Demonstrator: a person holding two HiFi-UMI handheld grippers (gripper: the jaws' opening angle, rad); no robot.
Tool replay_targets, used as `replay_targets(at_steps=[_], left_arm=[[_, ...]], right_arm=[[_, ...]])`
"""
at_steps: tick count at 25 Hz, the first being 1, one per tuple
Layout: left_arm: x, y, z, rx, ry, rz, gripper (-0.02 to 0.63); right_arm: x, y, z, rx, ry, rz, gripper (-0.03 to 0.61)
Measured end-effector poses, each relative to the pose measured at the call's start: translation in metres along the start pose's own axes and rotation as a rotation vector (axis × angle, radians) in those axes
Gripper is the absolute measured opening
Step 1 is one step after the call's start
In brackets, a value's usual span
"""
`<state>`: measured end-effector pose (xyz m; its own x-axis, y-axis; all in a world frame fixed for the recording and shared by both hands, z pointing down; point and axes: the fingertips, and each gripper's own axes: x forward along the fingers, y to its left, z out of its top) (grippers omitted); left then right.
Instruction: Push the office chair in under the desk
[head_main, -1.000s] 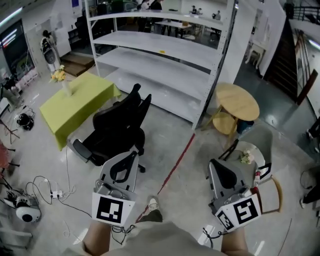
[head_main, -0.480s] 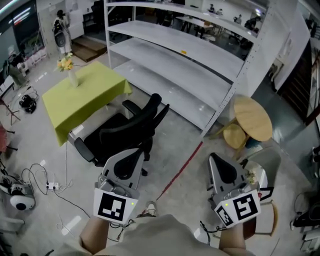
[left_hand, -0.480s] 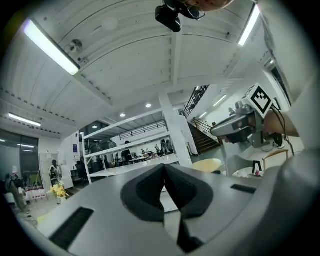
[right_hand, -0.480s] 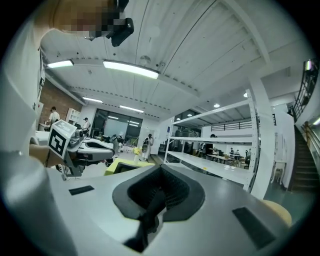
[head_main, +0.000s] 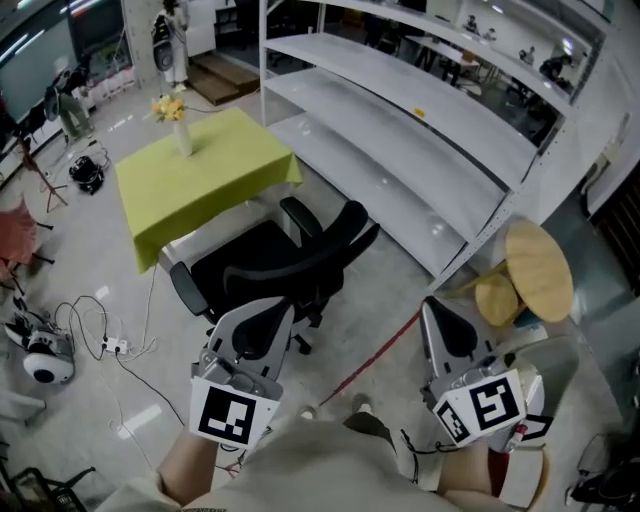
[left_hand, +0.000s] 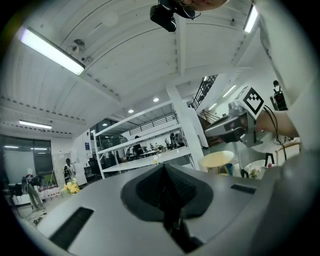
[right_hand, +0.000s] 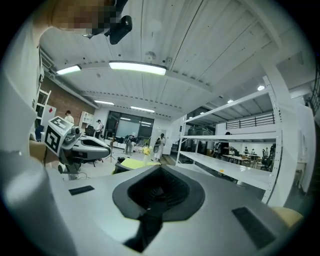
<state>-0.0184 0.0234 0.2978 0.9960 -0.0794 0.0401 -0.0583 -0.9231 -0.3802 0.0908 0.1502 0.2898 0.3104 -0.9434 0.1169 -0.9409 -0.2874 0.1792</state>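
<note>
Both tongs are pressed together with nothing between them. The left tongs (head_main: 283, 305) and right tongs (head_main: 433, 305) are held out low in front of the person. The black office chair (head_main: 285, 262) sits on the floor right beside the near edge of the green-covered desk (head_main: 215, 185), seat side toward it, not tucked under. It's just ahead of the left tongs, can't tell if they touch. A vase of yellow flowers (head_main: 178, 115) is on the desk, with white shelving (head_main: 420, 110) behind.

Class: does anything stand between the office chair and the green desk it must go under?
Nothing visible does. The chair sits right by the desk, seat toward it; floor cables lie off to one side.
</note>
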Motion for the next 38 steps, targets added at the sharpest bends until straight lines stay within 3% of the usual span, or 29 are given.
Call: replay_targets(at_steps=[15,19,23,25,28,31,36,38], left_arm=[[0.043,0.034,-0.01,0.028,0.16,0.267,0.006],[0.049,0.038,-0.013,-0.013,0.203,0.355,0.006],[0.053,0.037,-0.016,0.002,0.247,0.405,0.006],[0.052,0.035,-0.022,-0.056,0.27,0.449,0.008],[0.048,0.033,-0.032,-0.205,0.282,0.529,0.008],[0.047,0.027,-0.035,-0.212,0.302,0.547,0.008],[0.05,0.015,-0.038,-0.102,0.361,0.488,0.072],[0.048,0.011,-0.044,-0.059,0.394,0.472,0.114]], right_arm=[[0.102,-0.049,-0.01,-0.022,-0.02,0.322,0.006],[0.125,-0.06,-0.011,-0.037,-0.029,0.413,0.006],[0.141,-0.068,-0.012,-0.055,-0.034,0.494,0.006],[0.148,-0.07,-0.016,-0.073,-0.026,0.522,0.006],[0.16,-0.076,-0.024,-0.122,0.009,0.53,0.006],[0.161,-0.075,-0.029,-0.11,0.016,0.592,0.006],[0.159,-0.07,-0.038,-0.115,0.038,0.686,0.01],[0.159,-0.065,-0.046,-0.15,0.063,0.733,0.038]])
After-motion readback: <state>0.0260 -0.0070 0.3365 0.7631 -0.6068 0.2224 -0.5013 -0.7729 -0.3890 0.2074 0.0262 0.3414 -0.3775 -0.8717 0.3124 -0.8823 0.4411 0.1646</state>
